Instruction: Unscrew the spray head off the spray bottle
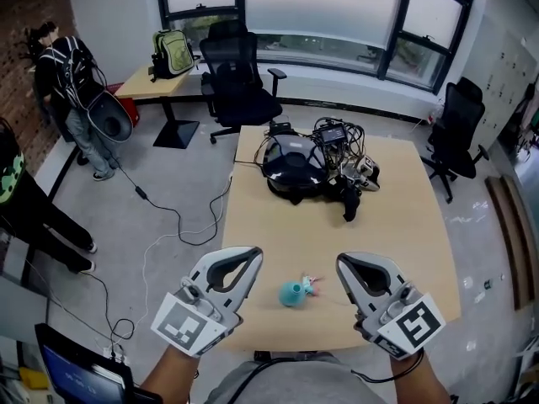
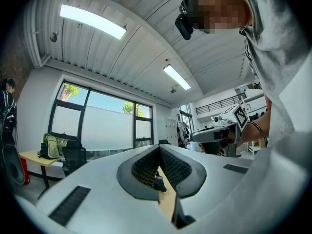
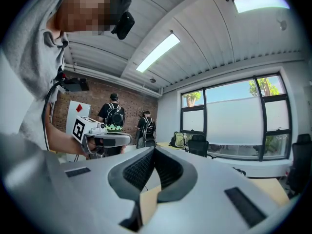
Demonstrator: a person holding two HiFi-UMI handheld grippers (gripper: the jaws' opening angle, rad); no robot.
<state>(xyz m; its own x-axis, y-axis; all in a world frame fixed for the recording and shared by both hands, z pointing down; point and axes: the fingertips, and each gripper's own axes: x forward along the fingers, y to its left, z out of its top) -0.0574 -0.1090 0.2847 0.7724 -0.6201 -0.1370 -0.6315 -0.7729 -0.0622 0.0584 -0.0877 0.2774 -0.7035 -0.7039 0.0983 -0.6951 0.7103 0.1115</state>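
A small teal spray bottle (image 1: 292, 293) lies on its side on the wooden table (image 1: 404, 225) near the front edge, its pale spray head (image 1: 313, 286) pointing right. My left gripper (image 1: 251, 257) is held just left of the bottle, jaws shut and empty. On the other side, slightly right of the spray head, my right gripper (image 1: 344, 265) is also shut with nothing in it. Neither touches the bottle. Both gripper views look up and across the room: the left gripper (image 2: 158, 154) and the right gripper (image 3: 154, 153) each show their jaws closed together. The bottle is hidden in both.
A black bag with tangled cables and devices (image 1: 313, 166) sits on the far half of the table. Black office chairs (image 1: 240, 82) (image 1: 459, 133) stand behind and to the right. People (image 1: 80, 82) stand at the left, near a desk with a green backpack (image 1: 172, 53).
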